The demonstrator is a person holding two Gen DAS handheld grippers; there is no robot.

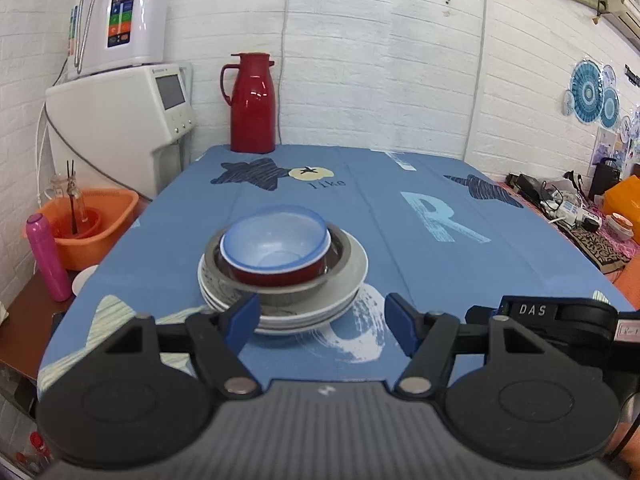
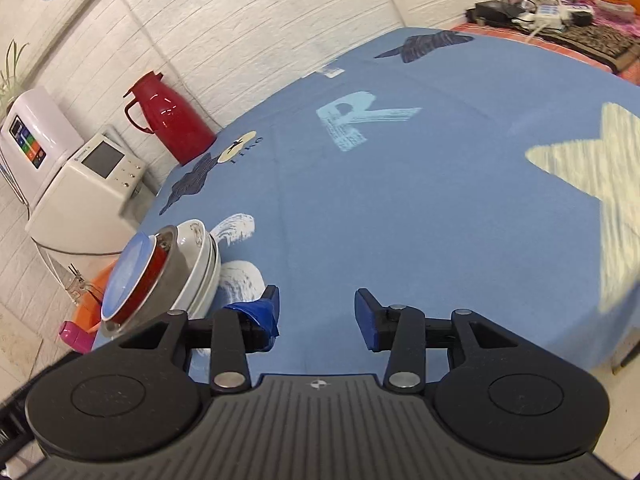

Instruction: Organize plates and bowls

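My left gripper [image 1: 320, 318] and right gripper [image 2: 316, 314] both hang apart, empty, over the blue worktop [image 1: 400, 280]. Just beyond: one stack [image 1: 282, 276] of three white plates, one steel bowl, one red-and-blue bowl [image 1: 276, 246]. Far back, one red jug [image 1: 252, 104].

Left tongs [image 1: 320, 316] and right tongs [image 2: 316, 314] both gape, empty.
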